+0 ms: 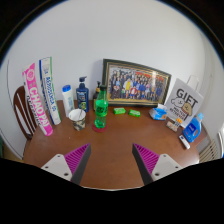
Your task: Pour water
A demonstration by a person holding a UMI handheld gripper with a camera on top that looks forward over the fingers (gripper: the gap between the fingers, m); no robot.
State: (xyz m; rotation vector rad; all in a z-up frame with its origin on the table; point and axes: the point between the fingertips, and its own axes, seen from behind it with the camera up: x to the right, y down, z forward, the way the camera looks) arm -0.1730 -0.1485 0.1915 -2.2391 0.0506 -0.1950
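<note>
Gripper view | tongs [110, 160] open, empty | green bottle [100, 108] beyond them, white cup [77, 117] beside it

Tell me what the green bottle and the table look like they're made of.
Green bottle: likely translucent plastic, glossy, light showing through its body. Table: apparently wood, reddish-brown with a smooth sheen. The gripper hangs open, well short of the bottle.

The gripper [109, 160] hangs open over the table [110, 140]. At twelve o'clock stands a green bottle [100, 108], a cup [77, 117] at eleven, a photo [135, 83] behind.
</note>
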